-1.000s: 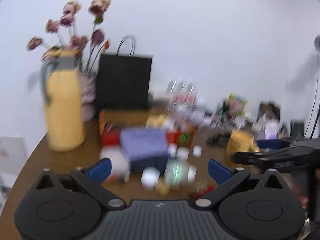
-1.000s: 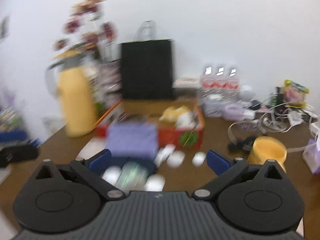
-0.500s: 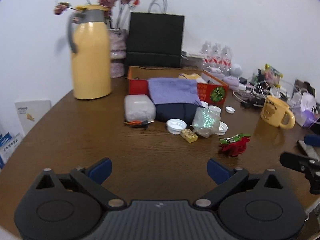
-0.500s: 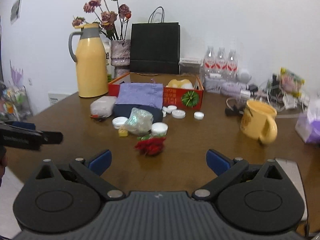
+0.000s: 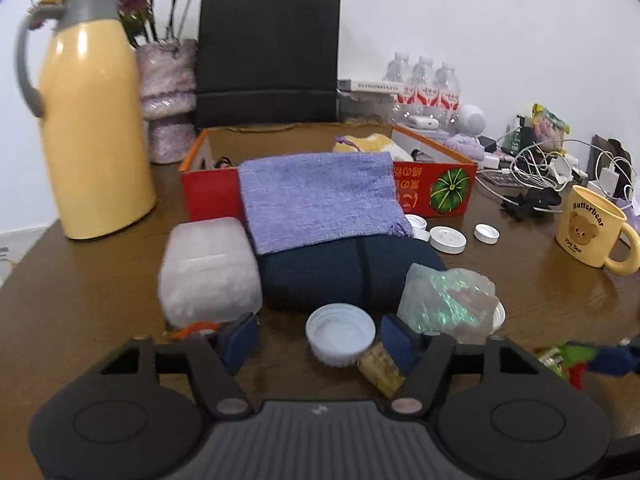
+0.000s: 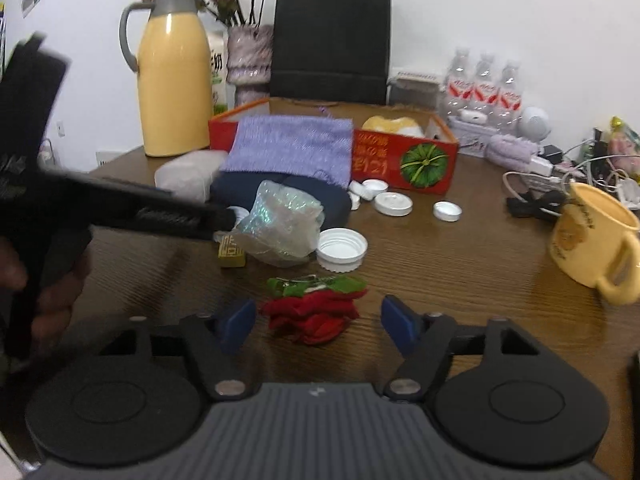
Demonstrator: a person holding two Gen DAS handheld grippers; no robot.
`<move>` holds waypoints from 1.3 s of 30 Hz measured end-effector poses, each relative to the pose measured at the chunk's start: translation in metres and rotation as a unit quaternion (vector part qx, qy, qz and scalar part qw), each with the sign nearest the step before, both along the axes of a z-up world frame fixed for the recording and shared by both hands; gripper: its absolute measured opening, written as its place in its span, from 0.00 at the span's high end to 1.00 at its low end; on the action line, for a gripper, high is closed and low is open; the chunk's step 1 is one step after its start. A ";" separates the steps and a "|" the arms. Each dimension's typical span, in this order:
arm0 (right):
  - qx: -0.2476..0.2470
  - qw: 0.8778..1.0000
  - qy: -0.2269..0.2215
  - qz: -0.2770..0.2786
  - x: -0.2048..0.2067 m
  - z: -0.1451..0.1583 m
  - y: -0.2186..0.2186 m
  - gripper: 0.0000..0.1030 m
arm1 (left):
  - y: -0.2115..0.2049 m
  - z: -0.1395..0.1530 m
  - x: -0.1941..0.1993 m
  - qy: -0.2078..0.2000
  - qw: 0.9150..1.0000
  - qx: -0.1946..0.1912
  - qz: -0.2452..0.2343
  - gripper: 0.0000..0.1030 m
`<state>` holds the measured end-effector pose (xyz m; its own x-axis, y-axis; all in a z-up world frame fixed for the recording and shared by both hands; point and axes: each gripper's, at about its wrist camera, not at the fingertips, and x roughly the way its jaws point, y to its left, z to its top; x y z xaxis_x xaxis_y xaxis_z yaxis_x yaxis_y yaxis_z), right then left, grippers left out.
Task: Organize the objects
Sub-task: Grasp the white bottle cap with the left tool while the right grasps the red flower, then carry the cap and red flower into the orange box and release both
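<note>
Left gripper around ribbed white cap

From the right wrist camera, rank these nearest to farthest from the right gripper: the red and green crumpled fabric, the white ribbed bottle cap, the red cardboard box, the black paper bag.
1. Red and green crumpled fabric, lying between the open fingers of the right gripper.
2. White ribbed bottle cap, just beyond, slightly right.
3. Red cardboard box, mid-table.
4. Black paper bag, at the wall behind the box.

Both the left gripper and right gripper have black bodies, blue fingertip pads, silver screws.
</note>
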<state>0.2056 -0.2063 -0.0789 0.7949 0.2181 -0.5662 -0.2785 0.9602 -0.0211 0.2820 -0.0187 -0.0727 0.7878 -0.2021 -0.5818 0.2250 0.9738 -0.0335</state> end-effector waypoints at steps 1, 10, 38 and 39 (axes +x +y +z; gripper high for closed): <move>0.000 1.000 0.002 0.002 0.004 -0.002 0.002 0.46 | 0.000 -0.001 0.004 0.004 1.000 -0.004 -0.004 0.38; 0.013 1.000 0.008 -0.005 0.019 -0.005 0.001 0.56 | 0.003 0.003 0.000 0.007 1.000 -0.027 -0.007 0.63; 0.075 0.995 -0.054 -0.026 -0.106 0.055 -0.043 0.56 | 0.036 0.064 -0.160 -0.039 0.997 -0.046 0.047 0.62; 0.076 0.995 -0.053 -0.028 -0.100 0.056 -0.044 0.56 | 0.039 0.068 -0.152 -0.045 0.996 -0.055 0.052 0.62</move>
<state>0.1059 -0.2502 -0.0234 0.8620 0.2483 -0.4420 -0.2281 0.9686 0.0992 0.1298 0.0208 -0.0049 0.8560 -0.1751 -0.4864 0.1299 0.9836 -0.1254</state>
